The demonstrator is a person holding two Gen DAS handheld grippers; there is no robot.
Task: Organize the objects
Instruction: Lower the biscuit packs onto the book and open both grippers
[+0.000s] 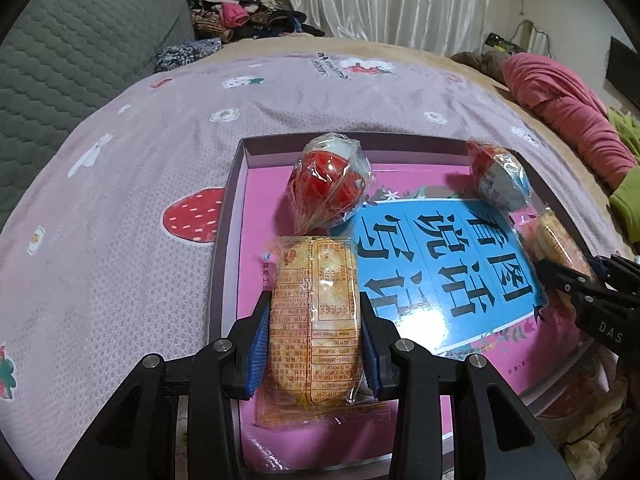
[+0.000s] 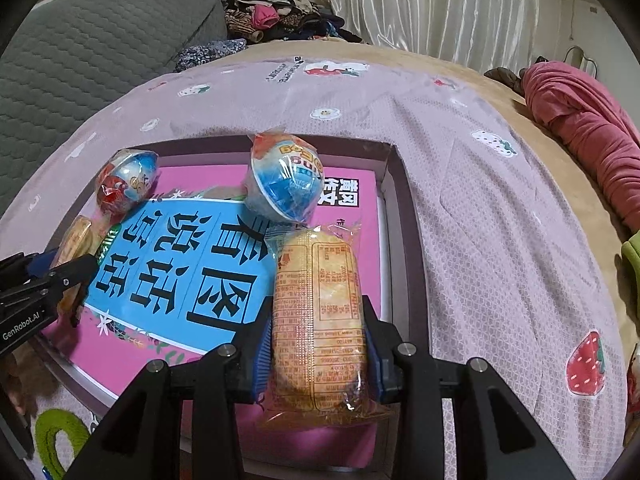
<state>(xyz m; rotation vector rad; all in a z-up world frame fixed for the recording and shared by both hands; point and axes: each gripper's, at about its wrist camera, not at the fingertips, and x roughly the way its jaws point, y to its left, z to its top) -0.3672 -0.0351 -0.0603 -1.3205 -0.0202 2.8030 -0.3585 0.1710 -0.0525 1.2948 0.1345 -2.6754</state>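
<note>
The left gripper point(image 1: 314, 320) pinched 1 cracker pack point(image 1: 312, 316) across its width, the blue pads point(image 1: 258, 344) pressed on both long sides. The right gripper point(image 2: 318, 332) pinched a 2nd pack point(image 2: 318, 320) in the same manner. Each pack pointed forward along the fingers, its printed label up, its far end reaching past the fingertips.

Both packs sat low over a shallow box point(image 1: 224, 216) that lay on a strawberry-print cover point(image 1: 120, 200) on the bed. A pink book point(image 1: 440, 264) with a blue title panel covered the box floor.

2 wrapped toy eggs occupied the far end of the box: a red egg point(image 1: 328, 184) near the left wall and a blue egg point(image 2: 286, 184) near the right wall. Each pack lined up directly behind 1 egg, the left pack nearly touching the red egg. Whether either pack rested on the book could not be told.

Judgement: the arrangement was symmetric by intent, 1 egg and 1 pack per side, leaving the book title exposed. The side grip suited the packs: it held the long edges clear of the walls and allowed a flat release. The step in hand appeared to be setting both packs down together. Risk: crushing the brittle contents, or nudging an egg, which would roll readily.
</note>
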